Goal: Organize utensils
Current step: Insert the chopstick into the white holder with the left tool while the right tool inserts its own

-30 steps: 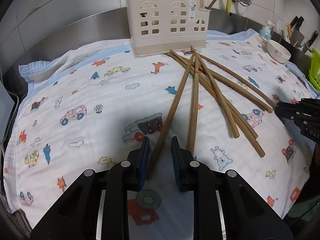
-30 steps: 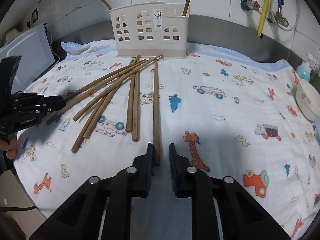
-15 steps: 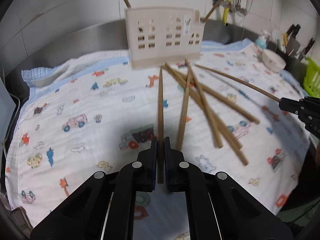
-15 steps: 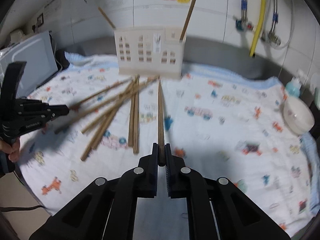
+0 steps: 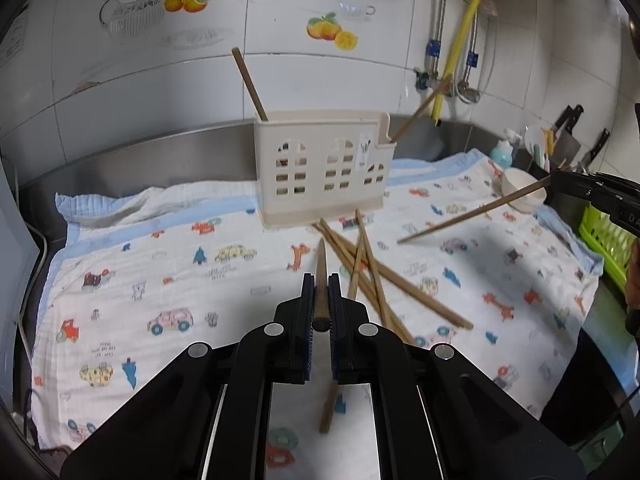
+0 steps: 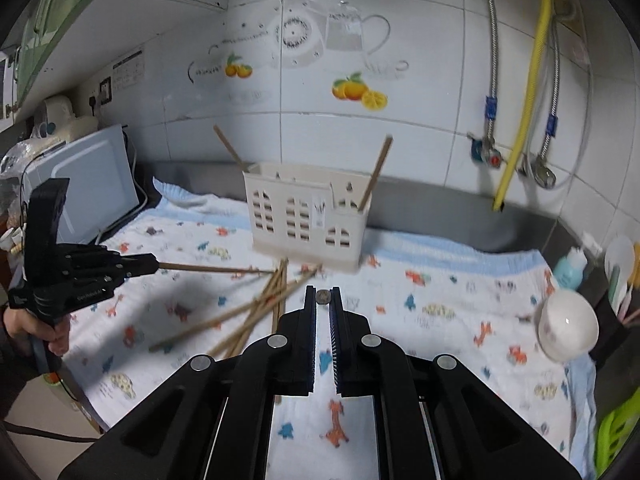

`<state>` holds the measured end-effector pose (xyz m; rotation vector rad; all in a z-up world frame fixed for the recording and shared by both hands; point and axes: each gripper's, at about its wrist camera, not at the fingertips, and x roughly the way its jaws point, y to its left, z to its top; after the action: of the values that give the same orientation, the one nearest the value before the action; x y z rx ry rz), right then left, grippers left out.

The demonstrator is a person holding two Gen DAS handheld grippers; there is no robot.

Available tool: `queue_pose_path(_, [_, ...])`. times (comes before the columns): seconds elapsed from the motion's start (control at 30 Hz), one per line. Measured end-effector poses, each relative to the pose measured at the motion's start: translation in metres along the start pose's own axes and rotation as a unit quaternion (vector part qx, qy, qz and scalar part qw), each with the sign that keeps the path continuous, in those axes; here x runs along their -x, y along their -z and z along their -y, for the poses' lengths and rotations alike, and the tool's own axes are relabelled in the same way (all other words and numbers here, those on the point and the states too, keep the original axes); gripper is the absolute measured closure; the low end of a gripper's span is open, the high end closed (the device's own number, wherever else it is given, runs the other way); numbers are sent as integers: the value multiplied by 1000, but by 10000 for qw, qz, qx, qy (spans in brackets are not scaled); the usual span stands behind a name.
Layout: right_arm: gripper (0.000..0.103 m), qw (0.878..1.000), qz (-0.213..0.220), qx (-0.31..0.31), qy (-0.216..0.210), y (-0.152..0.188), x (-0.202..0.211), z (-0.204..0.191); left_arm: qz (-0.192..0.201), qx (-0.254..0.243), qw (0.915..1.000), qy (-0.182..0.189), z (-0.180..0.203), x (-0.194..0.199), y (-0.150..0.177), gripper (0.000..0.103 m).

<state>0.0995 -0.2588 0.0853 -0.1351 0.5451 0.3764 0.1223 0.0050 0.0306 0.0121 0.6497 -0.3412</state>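
Note:
My left gripper (image 5: 321,286) is shut on a wooden chopstick (image 5: 321,276) and holds it above the cloth, pointing at the beige utensil holder (image 5: 320,168). My right gripper (image 6: 323,300) is shut on another chopstick (image 6: 322,296), seen end-on, also raised. Each gripper shows in the other's view, the right one (image 5: 554,182) with its chopstick (image 5: 472,213), the left one (image 6: 154,266) with its chopstick (image 6: 216,269). Several loose chopsticks (image 5: 372,276) lie on the cloth before the holder (image 6: 308,216). Two chopsticks (image 5: 248,82) stand in the holder.
A printed cloth (image 5: 160,280) covers the steel counter. A white bowl (image 6: 566,326) and a blue bottle (image 6: 570,266) stand at the right, with a green rack (image 5: 608,240) and knives (image 5: 568,116) beyond. A microwave (image 6: 92,184) stands at the left. Pipes (image 6: 520,120) hang on the tiled wall.
Both grippers closed on a chopstick each and lifted them off the cloth, rising and tilting up toward the holder.

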Motion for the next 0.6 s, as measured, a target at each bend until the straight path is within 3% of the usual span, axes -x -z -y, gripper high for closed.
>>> queue_pose_path(0.27, [96,9997,6,-16,-261,-38,-3,11,168,-44,9998,44,0,1,-32,98])
queue_pose_path(0.6, [96,9992,280,170,-222,-124,9,30,306,-100,9994,89,-2,0,-86,98])
